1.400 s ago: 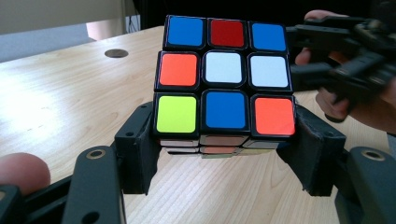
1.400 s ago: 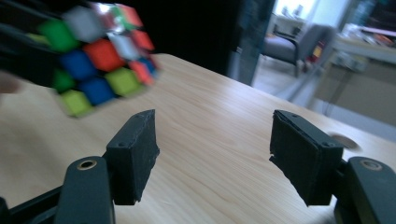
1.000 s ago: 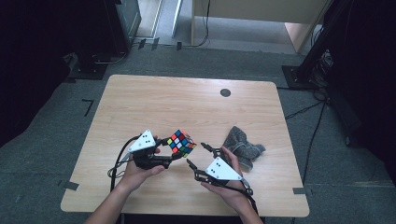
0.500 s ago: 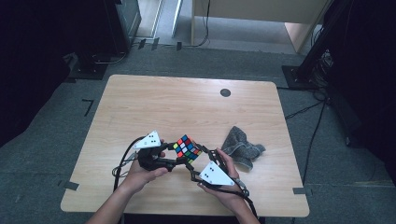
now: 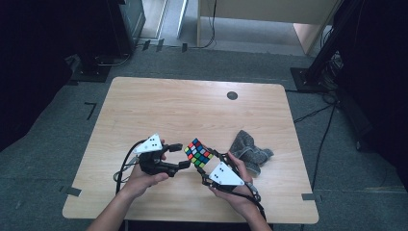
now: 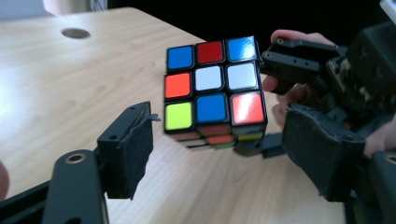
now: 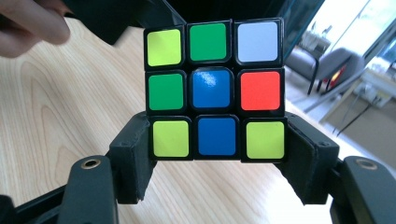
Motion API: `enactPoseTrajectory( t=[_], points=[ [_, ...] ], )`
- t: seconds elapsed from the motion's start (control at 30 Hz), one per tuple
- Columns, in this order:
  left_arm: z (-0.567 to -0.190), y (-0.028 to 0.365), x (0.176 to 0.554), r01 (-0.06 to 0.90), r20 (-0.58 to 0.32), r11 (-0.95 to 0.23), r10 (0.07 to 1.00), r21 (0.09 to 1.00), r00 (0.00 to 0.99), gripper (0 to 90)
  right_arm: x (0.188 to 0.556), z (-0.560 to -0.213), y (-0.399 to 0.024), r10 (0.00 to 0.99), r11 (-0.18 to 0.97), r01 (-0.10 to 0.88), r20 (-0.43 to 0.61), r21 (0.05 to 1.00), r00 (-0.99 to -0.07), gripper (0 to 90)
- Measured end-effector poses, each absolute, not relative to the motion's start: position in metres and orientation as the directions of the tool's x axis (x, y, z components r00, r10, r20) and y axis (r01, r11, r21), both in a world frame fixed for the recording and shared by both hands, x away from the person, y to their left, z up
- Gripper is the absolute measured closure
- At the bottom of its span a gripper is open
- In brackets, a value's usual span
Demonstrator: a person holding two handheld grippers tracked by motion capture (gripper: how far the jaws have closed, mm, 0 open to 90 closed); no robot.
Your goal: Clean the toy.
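A scrambled Rubik's cube (image 5: pixel 198 153) hangs just above the wooden table (image 5: pixel 192 106) near its front edge. My right gripper (image 5: pixel 206 161) is shut on the cube. In the right gripper view, its black pads (image 7: pixel 135 158) press both sides of the bottom layer of the cube (image 7: pixel 215 88). My left gripper (image 5: pixel 180 155) is open at the cube's left. Its jaws have just been opening. In the left gripper view, the cube (image 6: pixel 212 88) sits just beyond its pads (image 6: pixel 133 149) and touches neither.
A crumpled grey cloth (image 5: pixel 248 149) lies to the right of my right hand. A small dark round spot (image 5: pixel 232 95) marks the far side of the table. A black cable (image 5: pixel 126 163) trails from the left gripper. Dark floor surrounds the table.
My right gripper moved left to the cube and closed on its lower layer. The left gripper's jaws, earlier shut at the cube, have opened off it.
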State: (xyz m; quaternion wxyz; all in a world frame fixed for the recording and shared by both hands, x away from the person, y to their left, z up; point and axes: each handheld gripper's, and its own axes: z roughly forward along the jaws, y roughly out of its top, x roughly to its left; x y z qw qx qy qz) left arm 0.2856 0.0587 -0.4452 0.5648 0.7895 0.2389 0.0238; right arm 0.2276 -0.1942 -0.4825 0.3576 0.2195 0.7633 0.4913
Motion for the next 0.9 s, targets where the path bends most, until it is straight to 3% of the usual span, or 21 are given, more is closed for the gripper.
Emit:
enactPoseTrajectory(
  t=[0.27, 0.37, 0.4, 0.5, 0.73, 0.9],
  points=[
    [-0.456, 0.059, 0.279, 0.198, -0.015, -0.333, 0.479, 0.922, 0.878, 22.8, 0.233, -0.473, -0.205, 0.712, 0.376, 0.107, -0.213, 0.920, -0.669, 34.1],
    [-0.462, 0.052, 0.272, 0.111, 0.118, -0.405, 0.502, 0.908, 0.857, 22.7, 0.234, -0.470, -0.206, 0.718, 0.361, 0.139, -0.180, 0.922, -0.673, 34.1],
    [-0.466, 0.047, 0.268, 0.056, 0.209, -0.452, 0.514, 0.890, 0.832, 22.6, 0.234, -0.469, -0.206, 0.722, 0.351, 0.155, -0.161, 0.923, -0.673, 34.1],
    [-0.471, 0.040, 0.262, -0.011, 0.315, -0.517, 0.503, 0.856, 0.805, 22.6, 0.234, -0.466, -0.206, 0.727, 0.332, 0.183, -0.128, 0.925, -0.675, 34.1],
    [-0.479, 0.030, 0.253, -0.117, 0.448, -0.579, 0.469, 0.807, 0.761, 20.2, 0.230, -0.462, -0.200, 0.725, 0.310, 0.202, -0.094, 0.929, -0.682, 34.1],
    [-0.482, 0.025, 0.250, -0.151, 0.494, -0.607, 0.451, 0.781, 0.743, 18.2, 0.229, -0.460, -0.197, 0.722, 0.294, 0.218, -0.066, 0.931, -0.689, 34.1]
  ],
)
